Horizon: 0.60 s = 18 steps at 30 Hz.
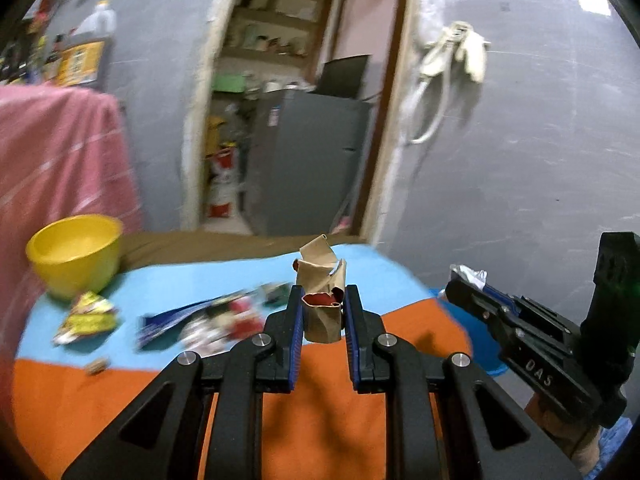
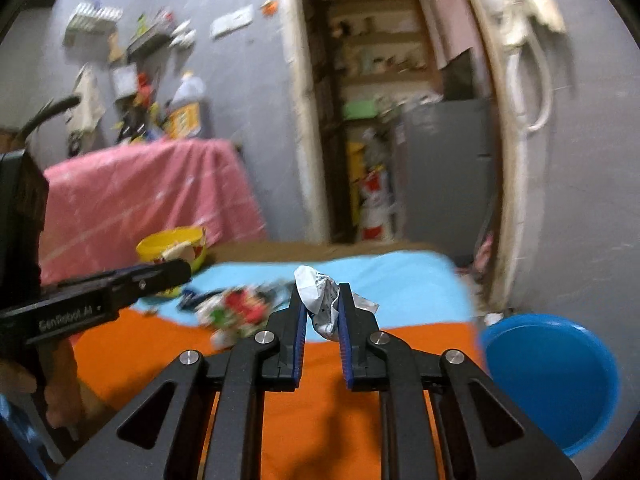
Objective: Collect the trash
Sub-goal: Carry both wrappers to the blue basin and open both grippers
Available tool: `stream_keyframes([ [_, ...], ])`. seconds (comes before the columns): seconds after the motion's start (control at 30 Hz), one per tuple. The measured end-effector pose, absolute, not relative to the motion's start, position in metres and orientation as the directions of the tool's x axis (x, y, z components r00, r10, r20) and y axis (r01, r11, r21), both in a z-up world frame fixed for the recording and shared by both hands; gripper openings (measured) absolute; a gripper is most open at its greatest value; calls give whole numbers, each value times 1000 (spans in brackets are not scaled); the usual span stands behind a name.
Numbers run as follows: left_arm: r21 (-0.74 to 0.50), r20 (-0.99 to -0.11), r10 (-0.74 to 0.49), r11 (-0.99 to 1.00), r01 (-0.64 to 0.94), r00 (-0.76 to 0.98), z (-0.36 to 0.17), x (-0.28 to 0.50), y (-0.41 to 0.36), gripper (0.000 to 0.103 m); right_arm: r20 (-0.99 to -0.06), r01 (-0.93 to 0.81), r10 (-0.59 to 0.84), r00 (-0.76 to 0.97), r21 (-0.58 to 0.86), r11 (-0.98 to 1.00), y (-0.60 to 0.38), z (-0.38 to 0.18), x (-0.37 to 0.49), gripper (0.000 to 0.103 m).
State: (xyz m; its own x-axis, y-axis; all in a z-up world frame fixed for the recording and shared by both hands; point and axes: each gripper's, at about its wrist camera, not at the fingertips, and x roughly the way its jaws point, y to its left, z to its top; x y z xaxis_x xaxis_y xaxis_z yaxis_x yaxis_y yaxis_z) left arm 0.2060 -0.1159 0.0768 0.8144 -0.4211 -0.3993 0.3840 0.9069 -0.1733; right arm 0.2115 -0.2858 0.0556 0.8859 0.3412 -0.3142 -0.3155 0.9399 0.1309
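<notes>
A: Status of the near field, please.

B: In the left wrist view, lower centre, the left hand-held gripper (image 1: 323,312) is closed narrow on a crumpled brown paper scrap (image 1: 322,300) with a red inner face; the pads press both sides and the scrap stands clear above the worktop (image 1: 320,420). In the right wrist view, lower centre, the right hand-held gripper (image 2: 323,312) is clamped tight on a crumpled white wrapper (image 2: 320,304), also lifted off the surface.

A: So two items are secured. Where is the receptacle?

B: Judged to be the blue bin (image 2: 552,380), lower right of the right wrist view, beside the worktop edge and below it. Its visible interior shows no trash, though part is out of frame. Neither item is over it yet.

A: What remains on the surface?

B: Mid field, left of centre in the left wrist view: a small tan scrap (image 1: 97,366) on the orange area, a yellow snack packet (image 1: 86,316) on the light-blue area, and a blurred pile of printed wrappers (image 1: 208,322) just left of the gripper. Behind them, at mid left, a yellow bowl (image 1: 76,256) stands upright; its contents cannot be determined.

A: Assessment?

B: Early stage. Two pieces picked, none deposited as far as visible; at least three more await collection.
</notes>
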Motion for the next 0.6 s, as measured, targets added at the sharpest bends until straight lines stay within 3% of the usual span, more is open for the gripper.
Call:
stream_keyframes([
  [0.23,-221,-456,-558,826,519,694,81,247,-201,16,-272,-84,143,952,215,973,-369,69,217,13],
  [0.6,-249,-645,-599,751,611,474,47,321,-328,16,-426,121,15,905,290,949,-459,46,258,13],
])
